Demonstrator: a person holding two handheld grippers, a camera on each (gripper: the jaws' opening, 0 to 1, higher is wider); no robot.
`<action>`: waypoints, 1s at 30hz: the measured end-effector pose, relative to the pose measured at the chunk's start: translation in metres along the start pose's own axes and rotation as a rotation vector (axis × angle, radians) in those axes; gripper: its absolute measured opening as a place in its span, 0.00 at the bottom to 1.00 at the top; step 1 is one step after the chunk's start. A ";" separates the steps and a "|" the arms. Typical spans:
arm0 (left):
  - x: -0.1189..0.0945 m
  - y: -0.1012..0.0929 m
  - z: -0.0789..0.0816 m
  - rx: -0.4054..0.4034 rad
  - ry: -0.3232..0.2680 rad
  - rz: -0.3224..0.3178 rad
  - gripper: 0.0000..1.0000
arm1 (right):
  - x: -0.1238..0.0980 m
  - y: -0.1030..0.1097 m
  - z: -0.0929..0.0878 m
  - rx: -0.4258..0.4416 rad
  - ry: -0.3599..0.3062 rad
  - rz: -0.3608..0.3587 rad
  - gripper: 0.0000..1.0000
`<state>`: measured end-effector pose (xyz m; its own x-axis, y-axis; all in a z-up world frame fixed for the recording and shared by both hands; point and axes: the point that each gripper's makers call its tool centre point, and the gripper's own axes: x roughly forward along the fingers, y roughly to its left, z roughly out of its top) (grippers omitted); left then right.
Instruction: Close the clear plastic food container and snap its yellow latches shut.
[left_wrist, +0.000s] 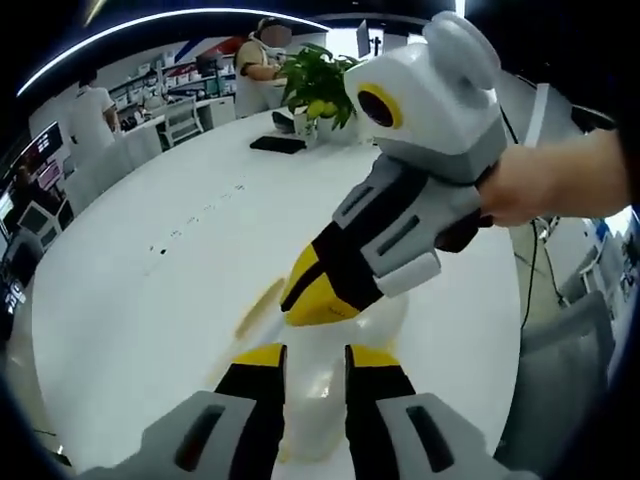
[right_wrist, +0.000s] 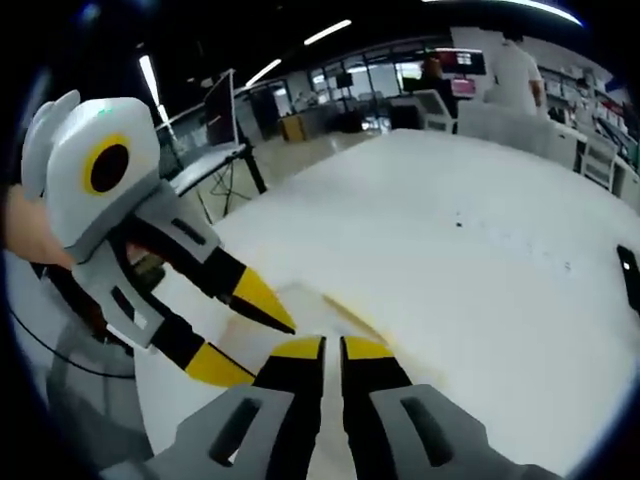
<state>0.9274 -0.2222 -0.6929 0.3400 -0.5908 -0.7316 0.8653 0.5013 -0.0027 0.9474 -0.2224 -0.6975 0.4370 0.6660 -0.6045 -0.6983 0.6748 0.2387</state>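
Both grippers hover over the clear container (left_wrist: 330, 390) on the white bench (left_wrist: 150, 300): left gripper (left_wrist: 315, 352) slightly apart, right gripper (right_wrist: 331, 344) nearly closed, holding nothing.

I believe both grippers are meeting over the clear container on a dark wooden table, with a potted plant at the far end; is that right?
Not quite: the table is white, not dark wood, as the left gripper view shows. The rest stands: the left gripper and the right gripper meet over the clear container, and a potted plant stands at the far end.
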 end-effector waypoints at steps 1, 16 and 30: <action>0.000 0.000 0.000 0.003 0.000 -0.003 0.15 | 0.001 0.000 0.000 -0.002 0.001 0.001 0.03; 0.004 -0.012 0.000 0.050 0.004 -0.024 0.14 | 0.004 -0.006 0.003 -0.016 0.011 -0.010 0.05; 0.001 -0.022 -0.003 0.065 0.000 -0.049 0.18 | 0.006 -0.007 0.004 -0.021 0.019 -0.008 0.08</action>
<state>0.9080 -0.2319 -0.6960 0.2970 -0.6131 -0.7321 0.9027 0.4302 0.0058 0.9576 -0.2216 -0.6997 0.4320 0.6544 -0.6206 -0.7067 0.6731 0.2178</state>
